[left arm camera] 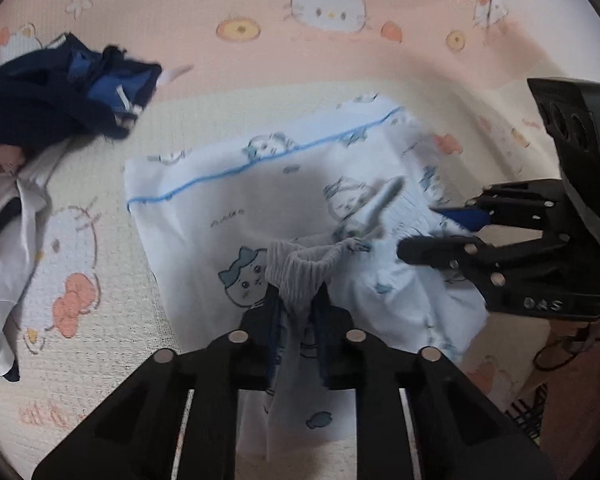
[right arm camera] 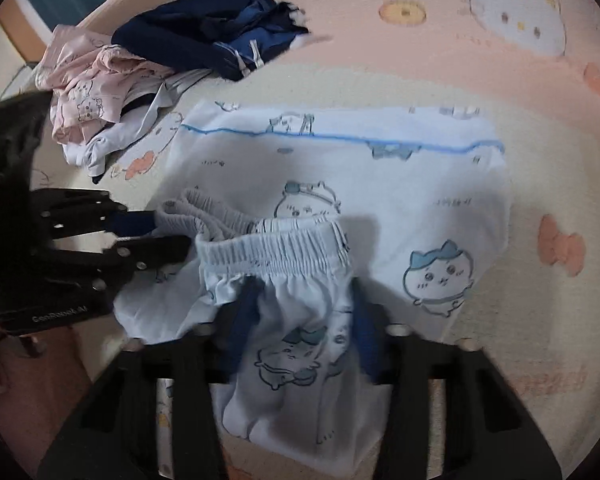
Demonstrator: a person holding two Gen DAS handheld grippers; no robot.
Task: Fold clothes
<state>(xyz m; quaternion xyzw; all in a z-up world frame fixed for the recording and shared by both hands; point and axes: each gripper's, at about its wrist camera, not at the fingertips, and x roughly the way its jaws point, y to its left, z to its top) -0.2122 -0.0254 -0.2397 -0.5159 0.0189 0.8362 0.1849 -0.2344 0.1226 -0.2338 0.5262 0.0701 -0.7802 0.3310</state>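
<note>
Light blue shorts [left arm camera: 260,184] printed with cartoon animals lie flat on a cat-print bedspread [left arm camera: 300,60]. Their gathered elastic waistband [left arm camera: 304,268] is lifted off the cloth. My left gripper [left arm camera: 298,300] is shut on one end of the waistband, which bunches up between its fingers. In the right wrist view the shorts [right arm camera: 380,184] fill the middle and the waistband [right arm camera: 276,248] stretches across. My right gripper [right arm camera: 304,296] is shut on the cloth just under the waistband. Each gripper shows in the other's view: the right gripper [left arm camera: 432,228] at the right, the left gripper [right arm camera: 160,232] at the left.
A crumpled dark blue garment [right arm camera: 212,28] lies behind the shorts to the left, on top of a pink printed garment [right arm camera: 88,84] and a white one [left arm camera: 4,280]. The dark blue garment [left arm camera: 60,92] also shows in the left wrist view. Bare bedspread [right arm camera: 540,140] lies beyond and right of the shorts.
</note>
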